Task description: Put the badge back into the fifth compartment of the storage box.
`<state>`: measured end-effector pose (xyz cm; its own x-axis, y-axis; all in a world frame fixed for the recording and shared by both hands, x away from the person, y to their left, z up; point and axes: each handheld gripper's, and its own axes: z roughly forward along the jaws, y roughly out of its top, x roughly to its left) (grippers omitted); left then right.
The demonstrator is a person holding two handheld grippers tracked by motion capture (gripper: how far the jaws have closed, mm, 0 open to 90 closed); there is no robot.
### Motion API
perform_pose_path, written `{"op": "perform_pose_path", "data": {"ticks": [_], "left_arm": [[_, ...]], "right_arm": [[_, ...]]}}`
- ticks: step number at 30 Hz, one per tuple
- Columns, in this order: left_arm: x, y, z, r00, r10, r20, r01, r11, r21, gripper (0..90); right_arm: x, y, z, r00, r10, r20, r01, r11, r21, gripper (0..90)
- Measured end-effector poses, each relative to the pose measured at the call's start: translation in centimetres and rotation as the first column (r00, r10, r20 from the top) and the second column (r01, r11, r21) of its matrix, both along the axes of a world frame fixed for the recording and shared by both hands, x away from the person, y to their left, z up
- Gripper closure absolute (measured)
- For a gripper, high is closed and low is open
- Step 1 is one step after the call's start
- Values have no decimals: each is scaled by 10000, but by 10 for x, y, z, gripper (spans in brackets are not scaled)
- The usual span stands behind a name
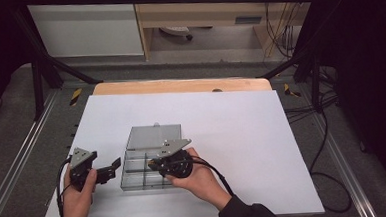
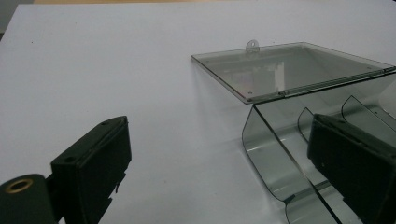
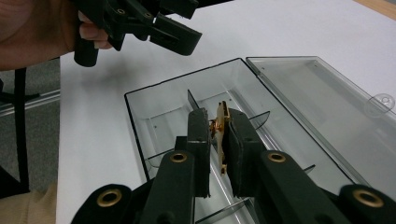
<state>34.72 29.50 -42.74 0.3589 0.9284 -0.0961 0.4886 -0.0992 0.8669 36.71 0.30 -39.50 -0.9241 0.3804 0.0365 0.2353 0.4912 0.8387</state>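
Right gripper [image 3: 218, 140]: jaws drawn close together, pinching a small flat gold-coloured piece [image 3: 221, 133] held upright on edge between them; what the piece is cannot be told.
Right gripper position: over the near half of the compartment box [image 1: 134, 175], with the person's right hand [image 1: 197, 177] wrapped around it in the high view.
Held piece: above the box's inner dividers, around the middle compartments; whether it touches the floor of the box cannot be told.
Left gripper [image 1: 111, 169]: jaws spread wide, nothing between them.
Left gripper position: on the table just left of the box, jaws pointing toward the box's left wall; in the left gripper view one jaw stands over bare table and the other at the box's edge.
Left hand [image 1: 78, 197]: grips the left gripper from below, near the table's front edge.
Compartment box: clear smoky plastic, open, split by curved dividers into several cells.
Lid [image 1: 152, 136]: hinged back, lying flat on the table beyond the box, a small hanging tab at its far edge.
Table [image 1: 242, 131]: white surface, a wooden strip along the far side.
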Motion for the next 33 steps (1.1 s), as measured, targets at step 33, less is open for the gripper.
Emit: {"op": "perform_pose_path", "data": {"ticks": [33], "left_arm": [[0, -1, -1, 10000, -29, -65, 30, 10000, 24, 64]], "right_arm": [[0, 3, -13, 9994, 73, -349, -86, 9992, -391, 810]]}}
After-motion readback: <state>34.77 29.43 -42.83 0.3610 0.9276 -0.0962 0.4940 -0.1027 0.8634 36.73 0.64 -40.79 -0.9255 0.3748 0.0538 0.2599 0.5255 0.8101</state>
